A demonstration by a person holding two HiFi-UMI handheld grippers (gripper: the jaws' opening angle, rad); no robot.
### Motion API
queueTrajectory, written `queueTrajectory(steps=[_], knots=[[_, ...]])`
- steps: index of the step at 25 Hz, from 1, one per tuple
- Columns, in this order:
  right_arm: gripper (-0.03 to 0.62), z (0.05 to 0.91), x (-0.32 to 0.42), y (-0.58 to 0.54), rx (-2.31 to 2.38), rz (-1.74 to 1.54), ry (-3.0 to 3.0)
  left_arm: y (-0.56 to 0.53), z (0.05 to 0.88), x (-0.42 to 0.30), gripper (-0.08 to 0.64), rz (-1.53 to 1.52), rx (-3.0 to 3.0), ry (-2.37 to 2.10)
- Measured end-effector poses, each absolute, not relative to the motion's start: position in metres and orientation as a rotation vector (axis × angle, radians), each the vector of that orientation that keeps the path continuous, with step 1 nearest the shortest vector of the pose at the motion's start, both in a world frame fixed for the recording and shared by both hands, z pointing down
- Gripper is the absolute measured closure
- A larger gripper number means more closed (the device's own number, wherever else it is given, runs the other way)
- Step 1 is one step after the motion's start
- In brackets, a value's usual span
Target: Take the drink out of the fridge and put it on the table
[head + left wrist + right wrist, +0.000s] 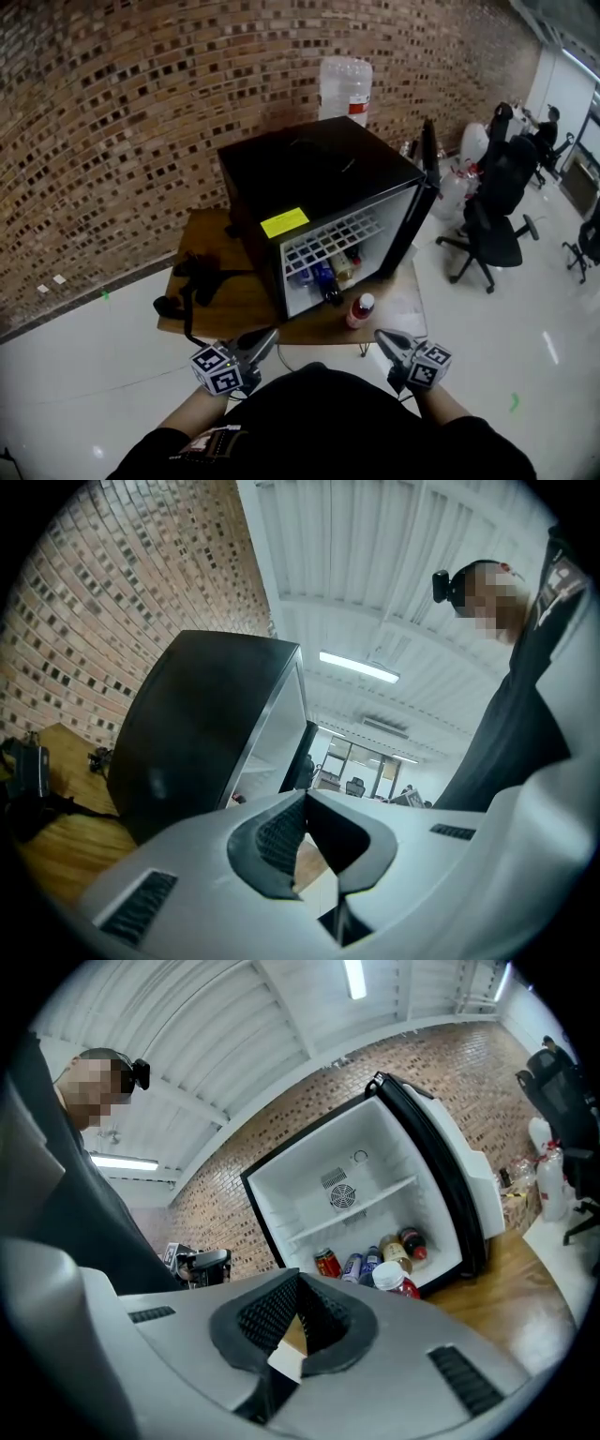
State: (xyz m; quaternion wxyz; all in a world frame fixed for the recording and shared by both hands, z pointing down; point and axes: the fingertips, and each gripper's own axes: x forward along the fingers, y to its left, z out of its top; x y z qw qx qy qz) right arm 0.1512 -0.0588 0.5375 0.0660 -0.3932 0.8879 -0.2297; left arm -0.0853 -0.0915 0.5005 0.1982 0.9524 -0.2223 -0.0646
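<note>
A red drink bottle with a white cap (360,309) stands upright on the wooden table (225,305), just in front of the open black mini fridge (319,178). In the right gripper view the same bottle (396,1282) stands before the fridge's white inside (375,1194), where several cans and bottles (370,1262) line the bottom. Both grippers hang near my body, short of the table's front edge and apart from the bottle. My left gripper (265,339) is shut with nothing in it. My right gripper (382,337) is shut and empty too.
The fridge door (424,183) stands open to the right. A black device with straps (199,277) lies on the table's left part. A big water jug (345,89) stands behind the fridge by the brick wall. Office chairs (497,216) stand at the right on the glossy floor.
</note>
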Motion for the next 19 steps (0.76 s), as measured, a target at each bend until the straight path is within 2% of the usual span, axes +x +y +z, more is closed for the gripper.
queueTrajectory(steps=[19], knots=[[0.606,0.544,0.171,-0.044,-1.243,-0.685,2.678,-0.076,0.480,-0.095,0.565,-0.220,2.677,-0.653]])
